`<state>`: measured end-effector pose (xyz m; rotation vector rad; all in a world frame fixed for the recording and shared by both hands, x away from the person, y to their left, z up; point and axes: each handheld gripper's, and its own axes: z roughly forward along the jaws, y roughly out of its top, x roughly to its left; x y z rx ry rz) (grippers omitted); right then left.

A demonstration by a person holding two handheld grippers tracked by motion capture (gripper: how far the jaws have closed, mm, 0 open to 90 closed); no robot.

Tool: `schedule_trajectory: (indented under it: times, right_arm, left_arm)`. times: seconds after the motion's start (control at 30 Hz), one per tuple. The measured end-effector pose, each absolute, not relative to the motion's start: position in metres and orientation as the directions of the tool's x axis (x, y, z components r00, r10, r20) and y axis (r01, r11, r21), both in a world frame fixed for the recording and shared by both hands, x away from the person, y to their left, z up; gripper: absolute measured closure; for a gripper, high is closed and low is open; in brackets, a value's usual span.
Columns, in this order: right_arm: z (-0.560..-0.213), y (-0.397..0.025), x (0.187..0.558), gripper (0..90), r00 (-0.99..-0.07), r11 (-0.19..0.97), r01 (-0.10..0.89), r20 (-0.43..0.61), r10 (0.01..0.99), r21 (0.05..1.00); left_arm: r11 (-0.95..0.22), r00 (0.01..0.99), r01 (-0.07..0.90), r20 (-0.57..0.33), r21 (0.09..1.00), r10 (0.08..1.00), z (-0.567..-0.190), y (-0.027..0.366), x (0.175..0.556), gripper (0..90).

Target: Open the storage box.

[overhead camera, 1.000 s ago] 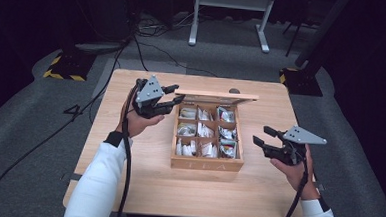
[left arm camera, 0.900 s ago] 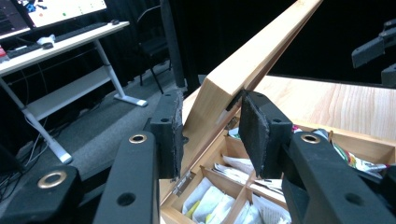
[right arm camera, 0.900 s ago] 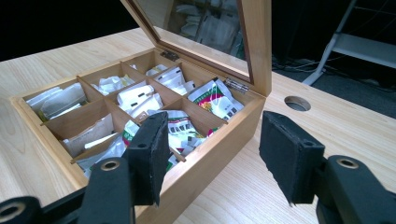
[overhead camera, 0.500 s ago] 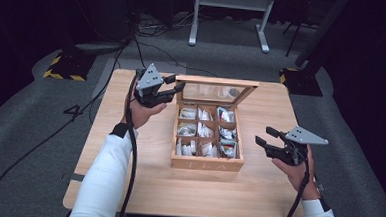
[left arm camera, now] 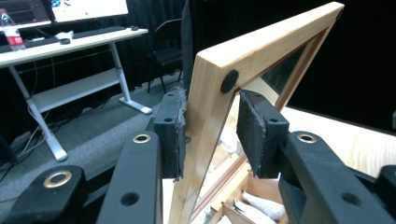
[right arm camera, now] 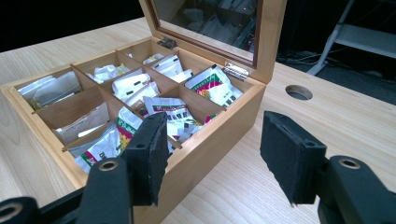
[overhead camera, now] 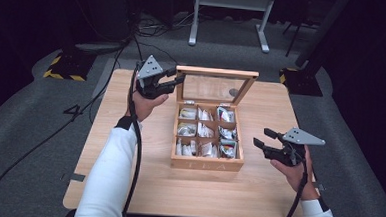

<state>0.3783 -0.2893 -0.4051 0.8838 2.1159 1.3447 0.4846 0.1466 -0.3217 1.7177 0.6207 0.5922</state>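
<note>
A wooden tea box (overhead camera: 207, 164) stands mid-table with its glass-paned lid (overhead camera: 217, 72) raised to nearly upright. Several compartments hold tea sachets (overhead camera: 205, 131). My left gripper (overhead camera: 176, 80) is at the lid's upper left corner. In the left gripper view its jaws (left arm camera: 210, 126) clasp the lid's wooden frame (left arm camera: 261, 46), one pad on each face. My right gripper (overhead camera: 262, 138) hovers open over the table just right of the box. In the right gripper view, the open right gripper (right arm camera: 212, 149) faces the box wall (right arm camera: 219, 135) and the sachets (right arm camera: 163, 112).
The wooden table (overhead camera: 127, 175) has bare room in front of and on both sides of the box. A round cable hole (right arm camera: 299, 92) lies behind the box on the right. Cables trail off the left side, and a white desk frame (overhead camera: 231, 10) stands beyond on grey floor.
The left gripper has swung the lid up from nearly flat to almost upright, moving back and up with it. The right gripper has barely shifted.
</note>
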Motion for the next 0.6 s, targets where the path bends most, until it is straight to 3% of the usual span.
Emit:
schedule_trajectory:
  times: [0.3,0.6]
  right_arm:
    - [-0.411,-0.290,0.379,41.5,-0.685,0.315,0.282,-0.039,0.728,0.906]
    - [-0.414,-0.293,0.381,41.5,-0.693,0.296,0.305,-0.003,0.721,0.905]
  left_arm:
    - [-0.136,0.709,0.141,-0.004,0.981,0.705,-0.326,0.142,0.501,64.3]
    - [-0.174,0.693,0.170,0.008,0.970,0.721,-0.328,0.137,0.517,62.9]
